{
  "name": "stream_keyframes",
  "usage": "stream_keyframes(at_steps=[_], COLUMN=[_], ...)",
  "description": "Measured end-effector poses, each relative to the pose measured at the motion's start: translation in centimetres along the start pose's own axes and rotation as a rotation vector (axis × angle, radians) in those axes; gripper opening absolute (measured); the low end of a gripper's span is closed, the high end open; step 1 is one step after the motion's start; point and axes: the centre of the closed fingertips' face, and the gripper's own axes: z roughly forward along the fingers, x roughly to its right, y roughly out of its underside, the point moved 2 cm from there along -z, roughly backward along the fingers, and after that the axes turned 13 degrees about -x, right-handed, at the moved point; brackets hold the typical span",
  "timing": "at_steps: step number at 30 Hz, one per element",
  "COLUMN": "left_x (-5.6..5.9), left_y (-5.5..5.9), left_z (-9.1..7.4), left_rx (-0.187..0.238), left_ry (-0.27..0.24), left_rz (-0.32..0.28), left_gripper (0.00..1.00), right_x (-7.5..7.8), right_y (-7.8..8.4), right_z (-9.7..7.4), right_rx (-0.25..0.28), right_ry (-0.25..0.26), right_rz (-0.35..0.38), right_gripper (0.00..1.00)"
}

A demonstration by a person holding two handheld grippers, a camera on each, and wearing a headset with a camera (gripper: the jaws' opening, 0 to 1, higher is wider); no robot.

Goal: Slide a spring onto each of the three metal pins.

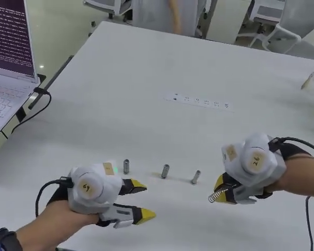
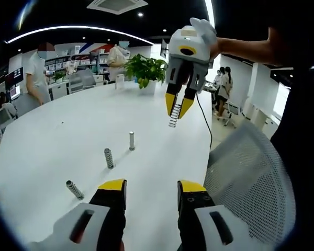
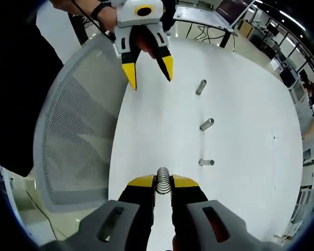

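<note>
Three short metal pins stand in a row on the white table. The left pin and the middle pin each wear a spring; the right pin looks bare. My right gripper hovers just right of that pin, shut on a loose spring that sticks out between its yellow tips. My left gripper is open and empty, in front of the left pin. From the left gripper view, the bare pin is the farthest, below the right gripper.
An open laptop with a black cable sits at the table's left edge. A white power strip lies mid-table beyond the pins. A grey mesh chair stands at the near edge. A person stands at the far side.
</note>
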Motion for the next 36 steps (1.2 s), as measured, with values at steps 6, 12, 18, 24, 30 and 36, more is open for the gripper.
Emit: stream_keyframes(at_steps=[6, 12, 18, 24, 30, 36], left_x=[-2.0, -3.6, -5.0, -5.6, -6.1, -6.4], left_y=[1.9, 3.2, 4.7, 5.3, 5.8, 6.1], left_z=[-1.7, -3.4, -4.9, -6.0, -6.6, -7.2], left_rx=[0.002, 0.01, 0.01, 0.013, 0.018, 0.025], left_ry=[-0.067, -0.129, -0.181, -0.213, -0.227, -0.241], left_rz=[-0.086, -0.146, -0.198, -0.226, -0.243, -0.253], left_gripper=[0.39, 0.43, 0.45, 0.48, 0.51, 0.53], right_x=[0.5, 1.5, 3.0, 4.4, 5.3, 6.2], right_y=[0.4, 0.6, 0.6, 0.8, 0.4, -0.2], right_z=[0.6, 1.1, 1.3, 1.3, 1.3, 1.4], right_rx=[-0.002, -0.006, -0.007, -0.016, -0.017, -0.009], right_ry=[-0.014, -0.01, 0.006, 0.018, 0.026, 0.025], right_rz=[0.018, 0.025, 0.058, 0.068, 0.069, 0.07], right_gripper=[0.08, 0.08, 0.08, 0.08, 0.08, 0.08])
